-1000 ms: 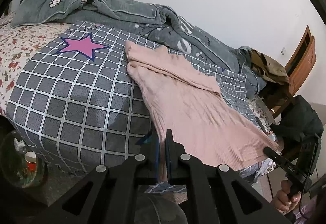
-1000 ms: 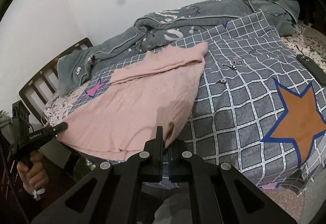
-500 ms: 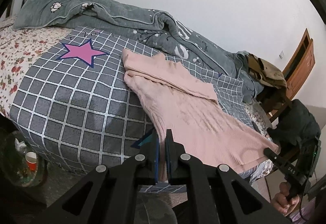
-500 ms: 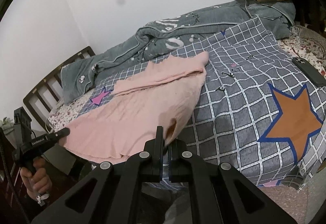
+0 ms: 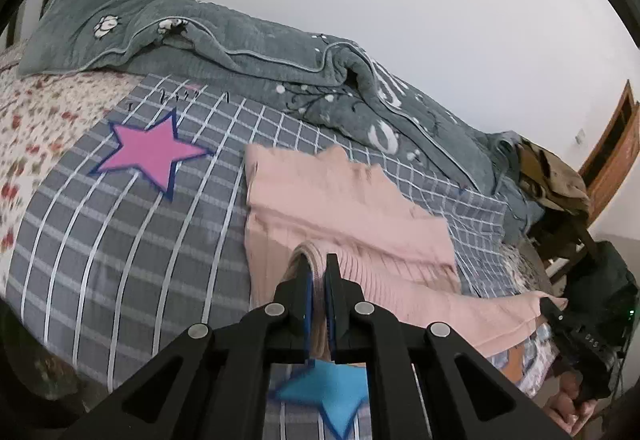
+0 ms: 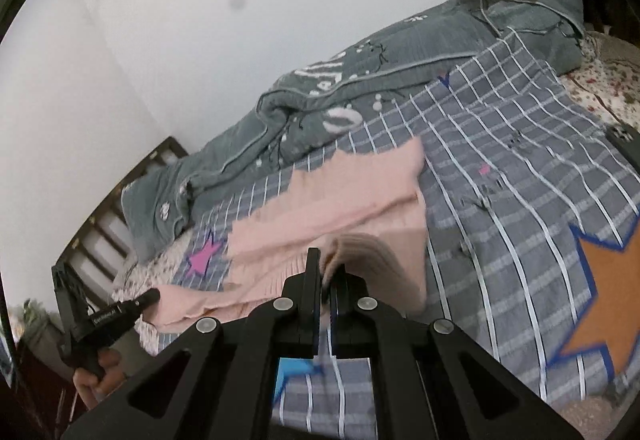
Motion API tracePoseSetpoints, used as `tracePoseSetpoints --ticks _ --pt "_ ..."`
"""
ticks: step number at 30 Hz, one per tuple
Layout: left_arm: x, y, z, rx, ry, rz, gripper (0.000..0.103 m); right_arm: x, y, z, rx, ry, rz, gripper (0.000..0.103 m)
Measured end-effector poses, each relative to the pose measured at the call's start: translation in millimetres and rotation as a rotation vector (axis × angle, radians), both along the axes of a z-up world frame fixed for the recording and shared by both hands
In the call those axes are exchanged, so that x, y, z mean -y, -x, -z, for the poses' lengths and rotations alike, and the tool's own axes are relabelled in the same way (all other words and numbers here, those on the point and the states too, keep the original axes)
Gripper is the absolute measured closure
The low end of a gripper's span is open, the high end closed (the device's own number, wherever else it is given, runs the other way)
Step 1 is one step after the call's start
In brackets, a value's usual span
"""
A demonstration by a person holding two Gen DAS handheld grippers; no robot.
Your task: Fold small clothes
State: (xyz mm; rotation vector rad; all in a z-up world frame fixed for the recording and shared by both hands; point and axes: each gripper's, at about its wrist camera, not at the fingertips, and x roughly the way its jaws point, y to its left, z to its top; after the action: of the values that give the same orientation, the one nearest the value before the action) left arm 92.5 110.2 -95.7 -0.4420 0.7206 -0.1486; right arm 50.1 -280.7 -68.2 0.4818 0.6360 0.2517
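A pink ribbed garment [image 5: 344, 208] lies on a grey checked bedspread [image 5: 120, 232]. Its far part has a sleeve folded across it. My left gripper [image 5: 318, 268] is shut on the garment's near hem corner, lifted above the bed over the garment's middle. My right gripper [image 6: 327, 272] is shut on the other hem corner of the same garment [image 6: 340, 208], also lifted. The hem hangs stretched between the two grippers. The right gripper [image 5: 554, 310] shows at the right edge of the left wrist view; the left gripper [image 6: 148, 296] shows at the left of the right wrist view.
A rumpled grey quilt [image 5: 240, 40] lies along the wall side of the bed. Brown clothes [image 5: 552, 176] are piled on a chair at the bed's end. A dark phone [image 6: 624, 138] lies on the bedspread at the right. A wooden headboard [image 6: 104, 224] stands at the left.
Both grippers have moved forward over the bed, carrying the hem up and towards the garment's far end. The lower part of the garment now curls over the upper part.
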Motion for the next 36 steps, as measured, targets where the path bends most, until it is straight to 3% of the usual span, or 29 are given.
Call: tracePoseSetpoints --ticks 7,14,25,27,29,31,36 --pt "7 -79 4 -0.026 -0.029 -0.02 0.097 -3 -83 -1 0.0 -0.005 0.014 0.1" --pt "6 -146 26 -0.057 -0.015 -0.034 0.097 0 -162 23 -0.052 -0.01 0.02 0.099" --pt "8 -234 52 -0.11 0.011 -0.018 0.095 -3 -248 53 -0.097 0.008 0.019 0.099" --pt "6 -245 56 -0.136 0.011 -0.029 0.093 -7 -261 56 -0.102 0.036 0.013 0.099" --pt "4 -250 58 -0.148 -0.016 -0.064 0.085 -11 -271 60 -0.097 0.066 0.015 0.093" --pt "-1 -250 58 -0.141 -0.045 -0.097 0.068 -13 -277 61 -0.094 0.091 0.024 0.09" --pt "-7 -240 60 -0.132 -0.068 -0.089 0.067 -17 -272 62 -0.085 0.137 -0.011 0.086"
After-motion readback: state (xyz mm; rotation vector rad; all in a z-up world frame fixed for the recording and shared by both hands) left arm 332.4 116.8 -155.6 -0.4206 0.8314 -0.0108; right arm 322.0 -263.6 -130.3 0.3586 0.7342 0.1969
